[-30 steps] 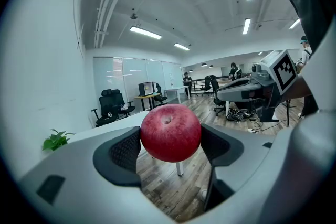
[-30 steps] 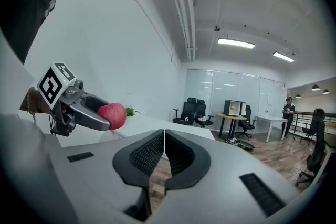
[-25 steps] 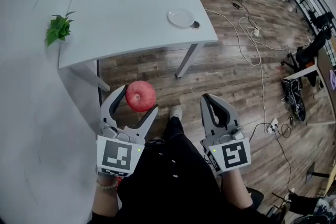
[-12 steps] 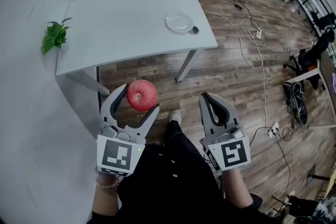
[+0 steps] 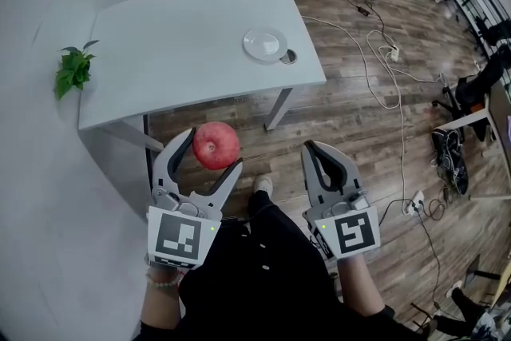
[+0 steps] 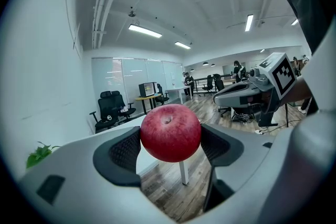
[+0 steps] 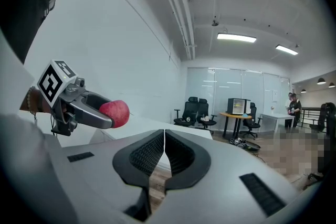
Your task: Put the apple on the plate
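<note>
Left gripper [image 5: 209, 164]: clamped on apple [image 5: 215, 145]. Right gripper [image 5: 322, 164]: jaws together, empty. Step: carrying. Next, likely: reach plate [image 5: 264, 43] on far table [image 5: 176, 52].

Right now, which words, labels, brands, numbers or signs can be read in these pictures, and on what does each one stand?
No text can be read anywhere.
Cube of the left gripper: black-and-white square marker, a pattern, not letters.
Cube of the right gripper: the same kind of marker, no letters.
Round red apple, round white plate, pale grey table: no print shows.
</note>
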Demonstrator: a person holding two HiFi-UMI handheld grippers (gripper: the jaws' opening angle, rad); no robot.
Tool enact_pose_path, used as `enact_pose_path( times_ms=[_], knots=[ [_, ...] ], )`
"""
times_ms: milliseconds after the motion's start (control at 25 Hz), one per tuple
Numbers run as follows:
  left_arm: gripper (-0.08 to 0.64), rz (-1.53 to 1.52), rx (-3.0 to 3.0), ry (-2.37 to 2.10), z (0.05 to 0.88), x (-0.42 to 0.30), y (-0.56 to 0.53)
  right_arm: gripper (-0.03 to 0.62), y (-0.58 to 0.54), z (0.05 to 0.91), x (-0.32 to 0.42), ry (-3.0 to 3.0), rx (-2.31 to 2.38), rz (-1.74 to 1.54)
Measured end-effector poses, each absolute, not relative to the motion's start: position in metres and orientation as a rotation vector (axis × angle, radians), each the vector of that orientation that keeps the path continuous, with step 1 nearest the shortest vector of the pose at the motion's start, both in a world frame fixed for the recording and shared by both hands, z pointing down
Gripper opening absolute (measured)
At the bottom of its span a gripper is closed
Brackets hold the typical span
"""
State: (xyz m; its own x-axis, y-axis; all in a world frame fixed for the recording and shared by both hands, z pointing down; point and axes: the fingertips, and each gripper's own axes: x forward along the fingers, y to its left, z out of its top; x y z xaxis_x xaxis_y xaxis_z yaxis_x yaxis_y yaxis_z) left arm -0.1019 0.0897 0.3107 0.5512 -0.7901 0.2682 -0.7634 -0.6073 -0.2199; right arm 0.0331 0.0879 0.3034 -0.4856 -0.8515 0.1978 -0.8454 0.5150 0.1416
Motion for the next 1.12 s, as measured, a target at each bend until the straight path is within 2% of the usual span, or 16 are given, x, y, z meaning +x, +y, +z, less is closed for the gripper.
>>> enact_pose_path(
  times_ms=[520,1120],
  knots=[
    [0.368,-0.534,-2.701,1.540,0.305,-0.079,0.024,0.043,0.013,0.303,0.058,-2.531,1.349,-0.013],
    [0.368,-0.531,-2.617,1.540,0.308,-0.051,-0.034,0.043,-0.054,0.306,0.081,-2.617,1.263,-0.058]
  ],
)
